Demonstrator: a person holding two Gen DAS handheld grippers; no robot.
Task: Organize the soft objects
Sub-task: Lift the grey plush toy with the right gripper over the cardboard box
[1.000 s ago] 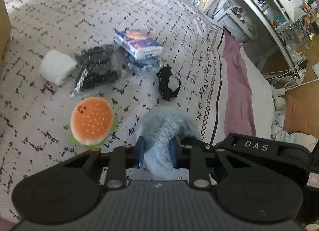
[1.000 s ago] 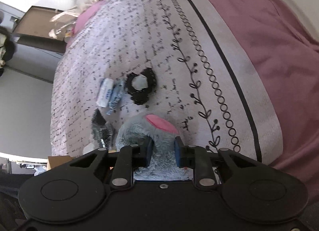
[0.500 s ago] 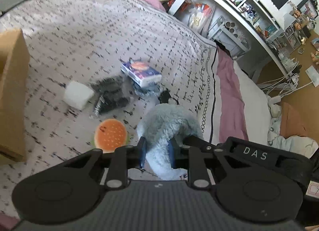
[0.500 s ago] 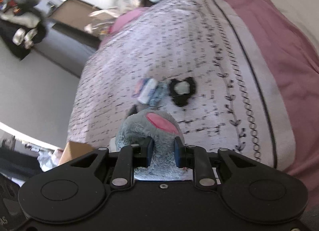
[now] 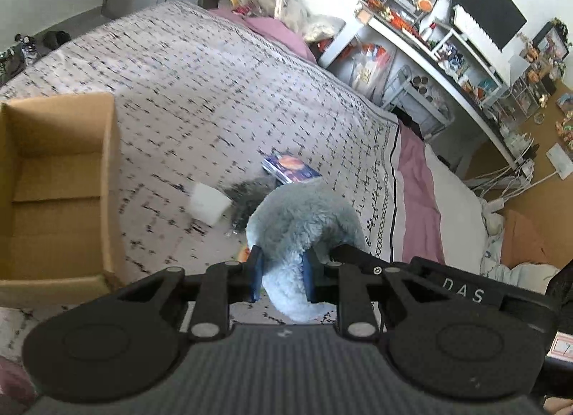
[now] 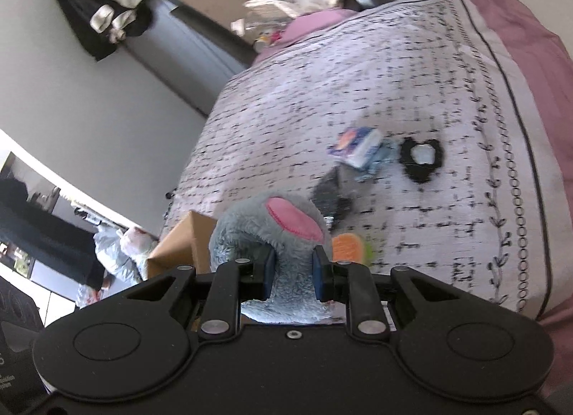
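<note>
Both grippers have risen with the grey plush toy since one second ago; the bed now lies well below, and a cardboard box, earlier at the frame edge, is in full view at left. Left gripper: blue pads pinch one furry limb of the toy. Right gripper: pads pinch another limb, the one bearing a pink patch. Lettering "DAS" is readable on the right gripper body in the left wrist view. Box interior shows bare cardboard only. On the bedspread lie a tissue pack, a white block, a burger toy and a black item.
</note>
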